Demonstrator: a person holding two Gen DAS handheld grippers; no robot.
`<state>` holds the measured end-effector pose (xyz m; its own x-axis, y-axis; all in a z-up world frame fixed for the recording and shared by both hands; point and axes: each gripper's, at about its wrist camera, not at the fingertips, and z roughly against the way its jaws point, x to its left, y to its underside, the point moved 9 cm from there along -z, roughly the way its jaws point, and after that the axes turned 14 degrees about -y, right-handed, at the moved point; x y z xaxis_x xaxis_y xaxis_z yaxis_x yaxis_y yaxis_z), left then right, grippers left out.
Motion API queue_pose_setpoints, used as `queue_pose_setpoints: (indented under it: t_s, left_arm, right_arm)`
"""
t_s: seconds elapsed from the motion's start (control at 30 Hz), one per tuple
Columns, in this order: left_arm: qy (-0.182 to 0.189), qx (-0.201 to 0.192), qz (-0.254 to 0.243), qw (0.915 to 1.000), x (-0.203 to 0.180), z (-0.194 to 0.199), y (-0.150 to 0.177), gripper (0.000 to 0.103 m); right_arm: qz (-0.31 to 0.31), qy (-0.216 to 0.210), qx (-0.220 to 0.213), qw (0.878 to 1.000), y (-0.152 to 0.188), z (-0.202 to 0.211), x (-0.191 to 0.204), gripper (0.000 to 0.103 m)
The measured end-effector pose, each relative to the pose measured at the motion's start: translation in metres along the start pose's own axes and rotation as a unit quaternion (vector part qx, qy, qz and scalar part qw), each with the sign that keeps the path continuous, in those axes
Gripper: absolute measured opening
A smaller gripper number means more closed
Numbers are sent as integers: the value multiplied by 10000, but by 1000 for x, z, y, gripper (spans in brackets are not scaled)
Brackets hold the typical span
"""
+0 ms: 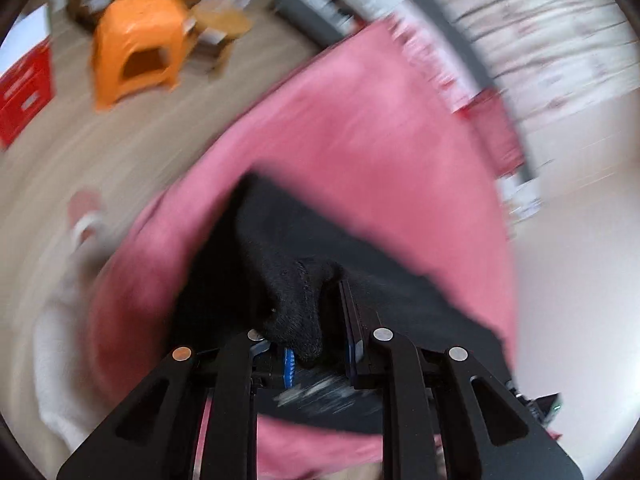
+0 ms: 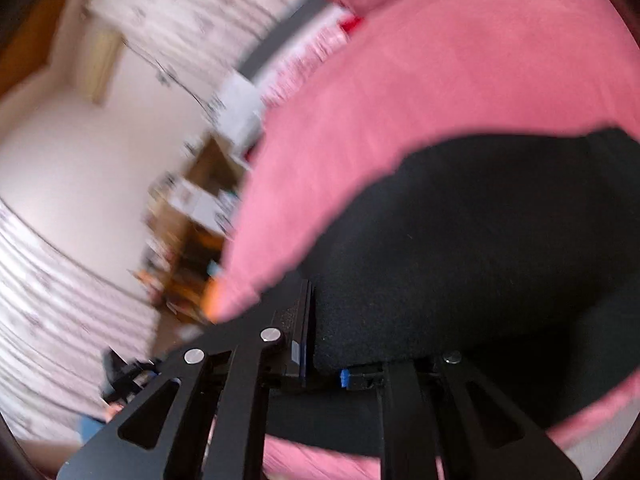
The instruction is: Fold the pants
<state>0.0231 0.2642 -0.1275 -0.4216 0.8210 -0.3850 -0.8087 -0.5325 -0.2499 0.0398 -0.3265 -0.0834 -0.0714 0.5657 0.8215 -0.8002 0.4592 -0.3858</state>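
Observation:
The black pants [image 1: 328, 232] lie on a pink bedspread [image 1: 360, 120], both blurred by motion. In the left wrist view a bunched fold of the black cloth rises between the fingers, and my left gripper [image 1: 316, 308] is shut on it; the fold hides the left finger. In the right wrist view the pants [image 2: 460, 240] spread to the right over the pink bedspread [image 2: 400, 80]. My right gripper [image 2: 332, 320] is shut on their near edge, with the cloth draped over its right finger.
An orange plastic stool [image 1: 136, 48] and a red box [image 1: 24, 92] stand on the wooden floor beyond the bed's left side. White cloth [image 1: 68, 320] lies by the bed's near-left edge. A cluttered wooden shelf [image 2: 188, 220] and pale patterned curtains [image 2: 180, 12] sit left of the bed.

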Motion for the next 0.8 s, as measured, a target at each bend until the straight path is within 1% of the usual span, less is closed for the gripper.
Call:
queue_pose_setpoints:
  t_s: [0.03,0.07,0.1,0.13,0.17,0.2,0.23,0.27,0.33,0.37,0.4,0.43,0.47,0.5,0.53,0.57,0.63,0.67,0.7,0.73,0.77,0.8]
  left_arm:
    - [-175,131,6,9998,11,-11,11,17]
    - [-374,358,104,9986,30,-28,30,17]
    - [-362,424,200,9982,37,-34,38,17]
    - [-290,321,250,9988,40,-32,41,17]
    - [-242,182,211,9993,39,-27,41,17]
    - [-282,146,154,9994,38,-23,42,17]
    - [-292,122,139,9994,37,-20,43,17]
    - [-278,105,179,9994,36,-14,43,17]
    - [-33,103,342,9994,32,-1,41,17]
    - [9,59,372,9993,30,0,38,17]
    - [-18,-6,366,9993,32,3,37,10]
    - [-118,-8,295,9995,34,1,36,10]
    - [-221,59,236,9995,35,-5,38,10]
    - [-406,177,182,9989,35,-16,38,10]
    - [-542,250,136,9981,40,-25,44,10]
    - [-565,180,98,9982,38,-25,46,10]
    - [-734,29,-156,9972,32,-20,46,10]
    - [-827,-39,-290,9961,30,-16,47,10]
    - [-908,-125,-379,9951,27,-13,46,10]
    - [-975,-221,-434,9940,26,-9,45,14]
    - [-1095,-419,-472,9920,24,-3,42,17]
    - [-1232,-684,-446,9890,22,5,37,26]
  right_arm:
    - [-321,102,224,9992,23,-6,-23,10]
    - [-544,214,372,9976,39,-6,-44,10]
    - [-695,289,463,9961,48,-11,-55,10]
    - [-978,301,540,9933,62,-13,-71,10]
    - [-1244,167,474,9910,61,-14,-77,10]
    - [-1403,54,378,9894,54,-19,-82,10]
    - [-1442,34,294,9891,46,-16,-83,10]
    - [-1400,29,263,9898,42,-17,-77,10]
    - [-1113,-110,177,9936,34,-5,-60,10]
    - [-974,-138,147,9950,30,-6,-52,10]
    - [-775,-124,135,9968,26,-4,-45,10]
    - [-605,-15,176,9980,26,-3,-44,10]
    - [-504,111,241,9984,31,-6,-49,10]
    - [-508,277,353,9977,36,-12,-57,10]
    - [-630,367,453,9963,43,-30,-53,10]
    - [-880,385,571,9937,52,-36,-65,10]
    - [-1119,294,557,9917,58,-37,-76,10]
    - [-1151,251,509,9917,55,-39,-75,14]
    - [-1151,215,433,9922,52,-37,-74,23]
    - [-1129,196,348,9928,49,-32,-74,29]
    - [-1087,174,180,9938,43,-21,-72,38]
    - [-1055,146,-13,9943,37,-16,-70,46]
